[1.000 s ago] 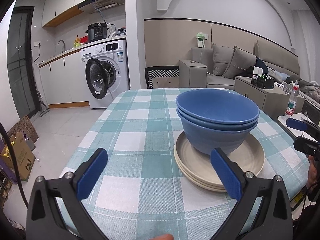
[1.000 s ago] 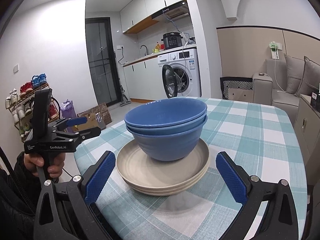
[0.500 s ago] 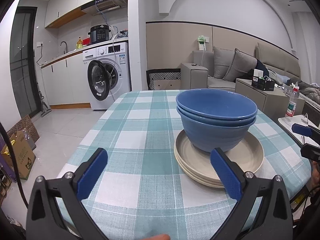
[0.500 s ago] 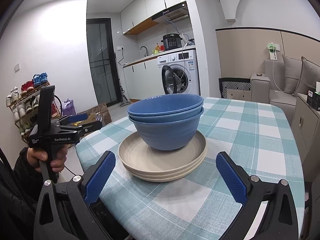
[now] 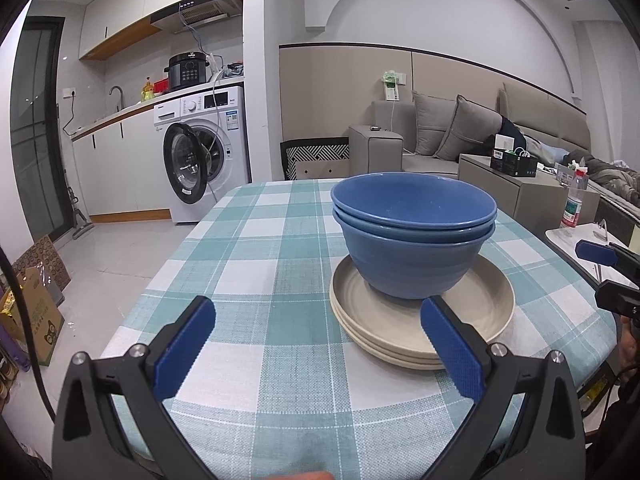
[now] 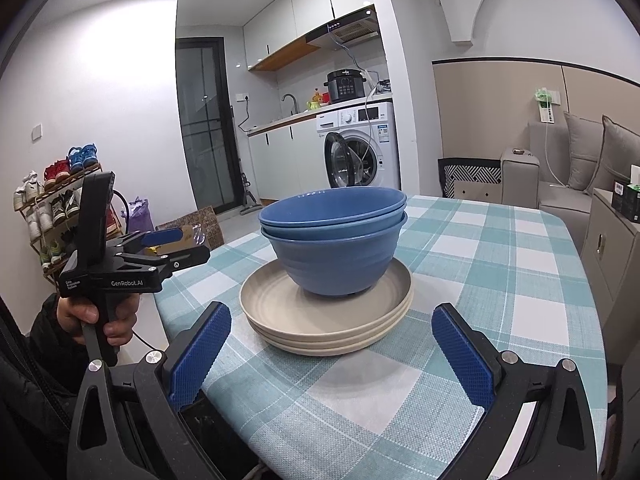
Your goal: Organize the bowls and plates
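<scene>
Two nested blue bowls (image 5: 414,236) (image 6: 334,240) sit on a stack of beige plates (image 5: 488,308) (image 6: 280,312) on the teal checked tablecloth (image 5: 260,248) (image 6: 500,264). My left gripper (image 5: 318,350) is open and empty, held back near the table's front edge, left of the stack. My right gripper (image 6: 330,354) is open and empty, held back from the stack at the table's edge. Each gripper shows in the other's view: the right one at the far right (image 5: 612,268), the left one at the left (image 6: 160,248).
A washing machine (image 5: 204,152) with an open door and a kitchen counter stand behind the table. A grey sofa (image 5: 472,136) and a low cabinet (image 5: 520,188) are to the right. Cardboard boxes (image 5: 36,308) and a shoe rack (image 6: 52,200) stand on the floor.
Both grippers have drawn back and dropped a little from the stack, which looks smaller and further off. Bowls and plates have not moved. Both stay open.
</scene>
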